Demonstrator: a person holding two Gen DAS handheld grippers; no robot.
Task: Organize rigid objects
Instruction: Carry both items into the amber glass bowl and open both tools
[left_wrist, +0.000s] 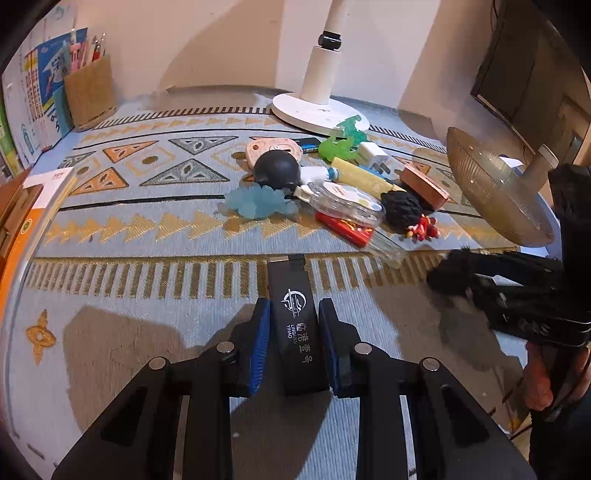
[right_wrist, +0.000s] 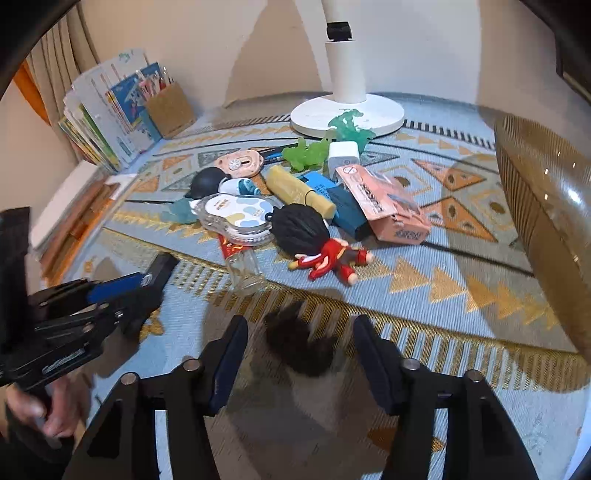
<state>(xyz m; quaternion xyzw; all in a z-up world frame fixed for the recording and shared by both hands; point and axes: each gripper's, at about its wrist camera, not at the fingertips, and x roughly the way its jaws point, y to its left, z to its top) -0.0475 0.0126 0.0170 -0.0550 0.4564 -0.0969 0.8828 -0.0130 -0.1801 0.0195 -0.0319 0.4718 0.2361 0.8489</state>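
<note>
My left gripper is shut on a black USB stick with white lettering and holds it above the patterned cloth; it also shows in the right wrist view. My right gripper is open with a dark fuzzy object blurred between its fingers; whether that object touches them I cannot tell. A pile of small objects lies further back: a red-suited figurine, a clear tape dispenser, a small glass bottle, a yellow bar and a pink box.
A white fan base stands at the back. A ribbed glass bowl sits tilted at the right. A cork pen holder and books stand at the back left. Green figures lie by the fan base.
</note>
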